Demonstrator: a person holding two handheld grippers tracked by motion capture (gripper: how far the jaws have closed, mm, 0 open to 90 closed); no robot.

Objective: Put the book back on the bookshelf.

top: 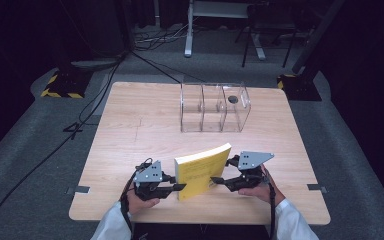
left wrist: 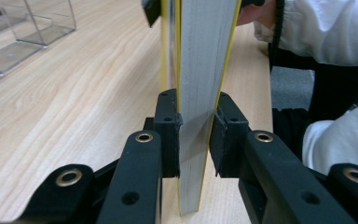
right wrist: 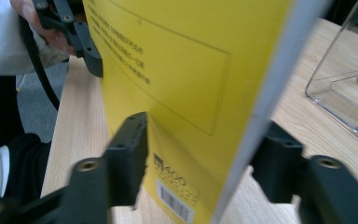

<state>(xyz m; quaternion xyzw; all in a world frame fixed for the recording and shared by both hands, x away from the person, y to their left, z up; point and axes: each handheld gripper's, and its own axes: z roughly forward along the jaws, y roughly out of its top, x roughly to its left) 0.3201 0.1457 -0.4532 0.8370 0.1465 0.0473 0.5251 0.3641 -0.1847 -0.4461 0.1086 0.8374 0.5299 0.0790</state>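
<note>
Standing upright on its lower edge near the front of the worktop [top: 130, 115], a yellow book [top: 200, 172] is held between two grippers. Its page edge is pinched by the left gripper [left wrist: 195, 135], pads pressed against both covers. The right gripper [right wrist: 200, 158] is spread around the opposite side, its jaws apart from the covers. A clear divided organizer [top: 214, 107] is seen farther back.
</note>
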